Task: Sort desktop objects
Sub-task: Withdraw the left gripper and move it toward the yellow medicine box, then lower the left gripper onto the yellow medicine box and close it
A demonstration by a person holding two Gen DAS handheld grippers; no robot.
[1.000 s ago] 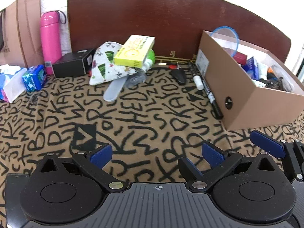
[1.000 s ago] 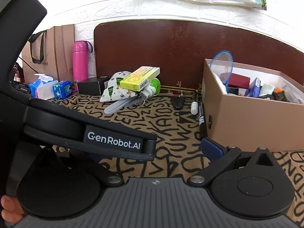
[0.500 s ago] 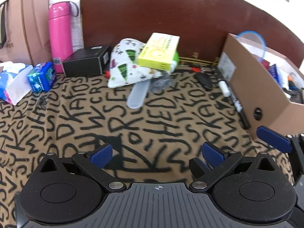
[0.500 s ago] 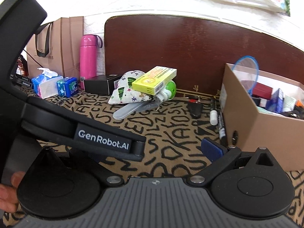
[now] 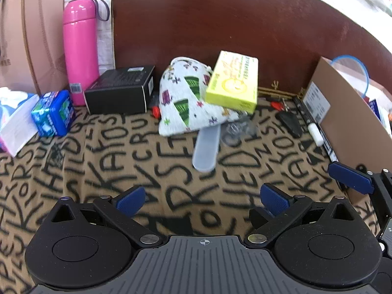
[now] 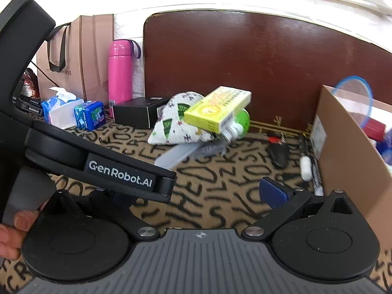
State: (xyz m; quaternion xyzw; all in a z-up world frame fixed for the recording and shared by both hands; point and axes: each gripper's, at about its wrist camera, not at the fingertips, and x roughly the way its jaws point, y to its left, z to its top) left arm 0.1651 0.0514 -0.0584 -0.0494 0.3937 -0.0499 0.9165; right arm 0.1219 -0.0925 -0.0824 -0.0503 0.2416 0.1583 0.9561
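Note:
A yellow box (image 5: 232,82) leans on a white patterned pouch (image 5: 186,100) at the back of the lettered cloth; both also show in the right wrist view, box (image 6: 218,109) and pouch (image 6: 176,122). A clear plastic case (image 5: 207,147) lies under them. A black key fob (image 5: 290,122) and markers (image 5: 316,132) lie beside the brown cardboard box (image 5: 348,112). My left gripper (image 5: 203,199) is open and empty, well short of the pile. My right gripper (image 6: 196,193) is open and empty; its left finger is hidden behind the left gripper's body (image 6: 117,171).
A black box (image 5: 120,90), pink bottle (image 5: 79,49), blue packet (image 5: 52,116) and tissue pack (image 5: 14,125) stand at the back left. A paper bag (image 5: 22,36) and dark headboard (image 5: 220,24) close the back. The right gripper's fingers (image 5: 350,177) show at right.
Both grippers have swung left and moved closer to the pile; the cardboard box has slid toward the right edge of both views. Both grippers stay open.

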